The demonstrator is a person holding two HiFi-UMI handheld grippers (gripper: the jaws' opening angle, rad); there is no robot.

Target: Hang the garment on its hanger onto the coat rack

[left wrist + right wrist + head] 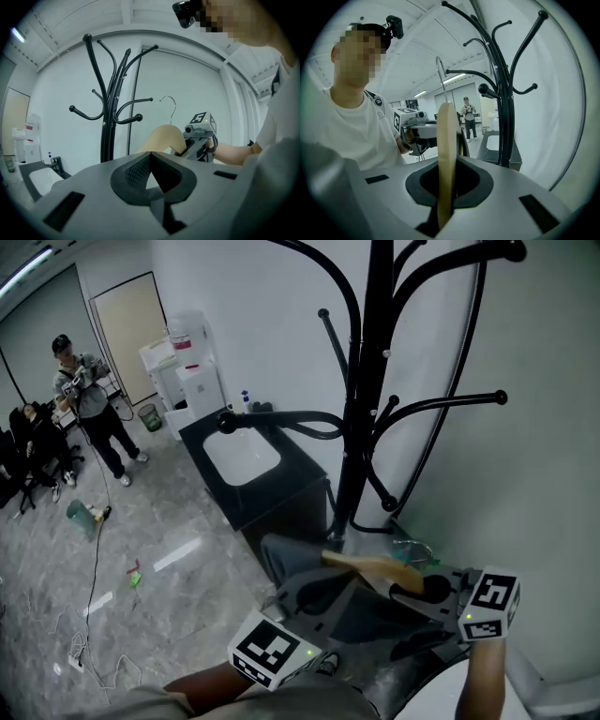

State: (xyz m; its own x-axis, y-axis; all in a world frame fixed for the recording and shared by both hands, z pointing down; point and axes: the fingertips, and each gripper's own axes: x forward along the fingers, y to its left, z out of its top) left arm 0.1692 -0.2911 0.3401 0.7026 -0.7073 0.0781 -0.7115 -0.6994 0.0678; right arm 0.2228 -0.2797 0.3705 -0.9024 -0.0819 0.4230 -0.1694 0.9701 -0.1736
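Observation:
A wooden hanger [370, 566] with a metal hook [439, 75] carries a grey garment [305, 579] low in the head view, just in front of the foot of the black coat rack [361, 409]. My right gripper [427, 592] is shut on the hanger, which stands edge-on between its pads [446, 154]. My left gripper [286, 604] is at the garment's left side; its pads [140, 171] are pressed together with what looks like grey cloth between them. The rack's curved arms [108, 122] rise above and beyond the hook [171, 101], which hangs free of them.
A black counter with a white sink [242, 454] stands left of the rack, a white water dispenser [183, 367] behind it. Farther off stands a person [89, 399]. Cables [89, 615] trail over the grey floor. A white wall runs behind the rack.

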